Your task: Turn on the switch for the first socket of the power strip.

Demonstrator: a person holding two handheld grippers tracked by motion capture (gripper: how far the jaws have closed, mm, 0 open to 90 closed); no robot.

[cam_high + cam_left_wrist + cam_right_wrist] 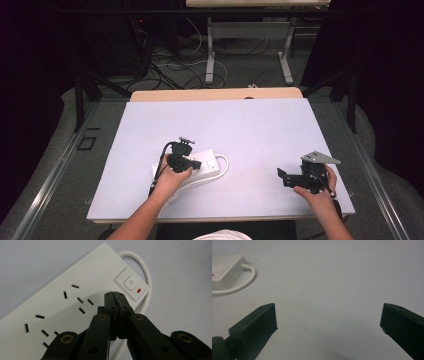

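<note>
The white plastic power strip lies on the bench. The left gripper, jaws pressed together and empty, hovers just short of its power button; pressing seems left. The right gripper waits wide open, empty.

From the high view you look forward and down over the whole table. Your left gripper view sits close above the power strip; your right gripper view looks low across the table, sharing that strip's switch end.
</note>
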